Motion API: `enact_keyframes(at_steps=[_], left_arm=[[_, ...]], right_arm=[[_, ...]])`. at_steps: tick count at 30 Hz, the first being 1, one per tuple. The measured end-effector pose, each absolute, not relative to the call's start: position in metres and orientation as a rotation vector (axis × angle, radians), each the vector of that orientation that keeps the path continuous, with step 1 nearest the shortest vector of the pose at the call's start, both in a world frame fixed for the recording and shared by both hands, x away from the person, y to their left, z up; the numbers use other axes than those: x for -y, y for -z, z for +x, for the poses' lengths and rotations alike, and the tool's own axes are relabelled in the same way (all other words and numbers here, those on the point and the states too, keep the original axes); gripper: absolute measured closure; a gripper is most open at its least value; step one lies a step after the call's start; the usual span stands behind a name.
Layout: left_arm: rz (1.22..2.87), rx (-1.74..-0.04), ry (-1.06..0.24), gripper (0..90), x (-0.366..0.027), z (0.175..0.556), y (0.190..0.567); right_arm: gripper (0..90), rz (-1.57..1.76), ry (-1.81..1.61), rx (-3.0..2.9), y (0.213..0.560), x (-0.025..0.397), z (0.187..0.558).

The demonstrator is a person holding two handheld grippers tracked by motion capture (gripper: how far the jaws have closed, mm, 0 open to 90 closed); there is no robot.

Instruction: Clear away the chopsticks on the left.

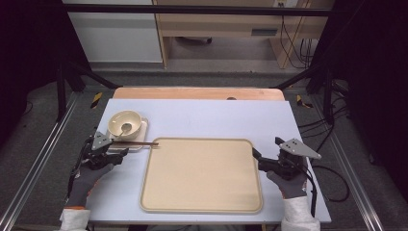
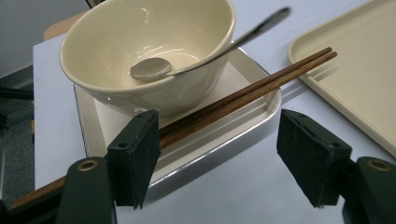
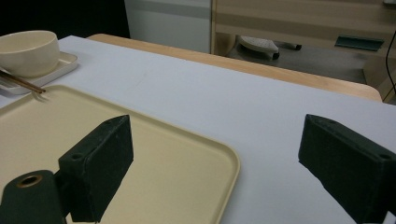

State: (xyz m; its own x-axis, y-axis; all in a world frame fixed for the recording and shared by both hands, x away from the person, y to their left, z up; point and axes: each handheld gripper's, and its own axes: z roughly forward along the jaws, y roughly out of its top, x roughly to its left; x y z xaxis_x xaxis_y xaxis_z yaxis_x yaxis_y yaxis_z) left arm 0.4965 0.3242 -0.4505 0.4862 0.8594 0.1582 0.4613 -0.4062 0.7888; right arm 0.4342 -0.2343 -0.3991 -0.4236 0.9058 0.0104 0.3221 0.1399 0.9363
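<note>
The left gripper (image 2: 219, 158) sits low at the near left of the white-covered table (image 1: 202, 118), its jaws spread wide and closed on nothing, as the left gripper view shows. A pair of dark wooden chopsticks (image 2: 243, 93) runs just beside the inner face of its left-hand jaw pad in that view; whether the pad touches them cannot be told. The chopsticks lie across the front rim of a small cream rectangular dish (image 2: 224, 135), their tips reaching past the dish toward the near edge of a large beige serving tray (image 2: 355, 79). Just behind the chopsticks, on the same dish, stands a cream bowl (image 2: 116, 42) with a metal spoon (image 2: 152, 69) resting inside, its handle leaning out over the rim. In the high view the left gripper (image 1: 108, 149), held in a grey-gloved hand (image 1: 89, 175), lies at the near end of the chopsticks (image 1: 134, 143), with the bowl (image 1: 126, 124) beyond it. The large tray (image 1: 202, 175) fills the middle of the table, bare. At its right edge, the right gripper (image 1: 257, 161) is held in the other gloved hand (image 1: 291, 183). The right gripper view shows the right gripper (image 3: 219, 163) with jaws wide apart, gripping nothing, above the tray's corner (image 3: 187, 154), with the bowl (image 3: 28, 51) far off at upper left.
</note>
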Motion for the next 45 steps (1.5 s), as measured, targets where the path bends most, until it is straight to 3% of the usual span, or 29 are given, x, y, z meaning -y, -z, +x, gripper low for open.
enact_keyframes(at_steps=[45], left_arm=[[2.095, -1.069, -0.738, 43.0, -0.326, 0.509, 0.466]], right_arm=[[12.7, 1.161, -1.258, -1.846, 0.400, 0.231, 0.433]])
